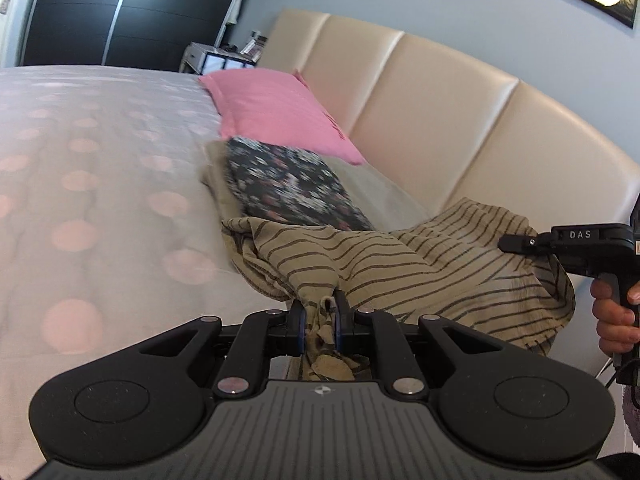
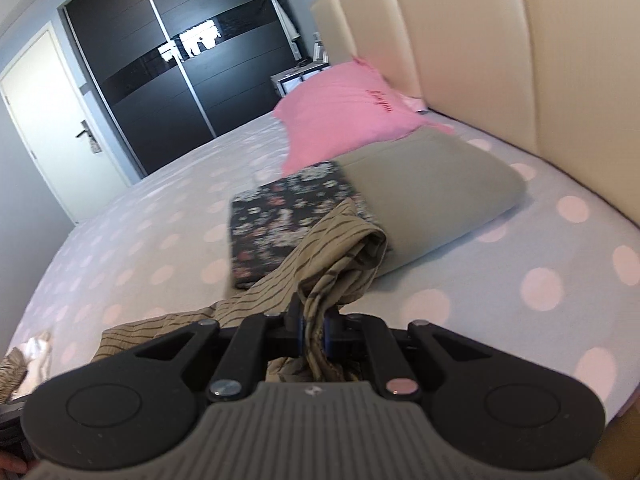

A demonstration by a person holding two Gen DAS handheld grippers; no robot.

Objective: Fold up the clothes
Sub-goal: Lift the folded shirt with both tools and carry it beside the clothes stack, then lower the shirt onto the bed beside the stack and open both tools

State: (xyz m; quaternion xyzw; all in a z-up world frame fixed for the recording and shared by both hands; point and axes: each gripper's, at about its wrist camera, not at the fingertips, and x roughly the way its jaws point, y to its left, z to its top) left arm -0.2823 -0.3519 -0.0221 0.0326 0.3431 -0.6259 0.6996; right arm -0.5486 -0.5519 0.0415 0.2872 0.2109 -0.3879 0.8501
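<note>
Both grippers, left gripper (image 1: 320, 312) and right gripper (image 2: 314, 322), clench the striped garment (image 1: 400, 272) (bunched thick); sagging cloth at lower centre may topple the floral stack (image 2: 288, 220).

Both cameras sit low over the bed (image 1: 100, 200), looking forward and down along their own fingers. The left view faces the headboard (image 1: 440, 120); the right faces the wardrobe (image 2: 160, 80). Both share the pink pillow (image 1: 276, 116) and floral cloth (image 2: 280, 220).
</note>
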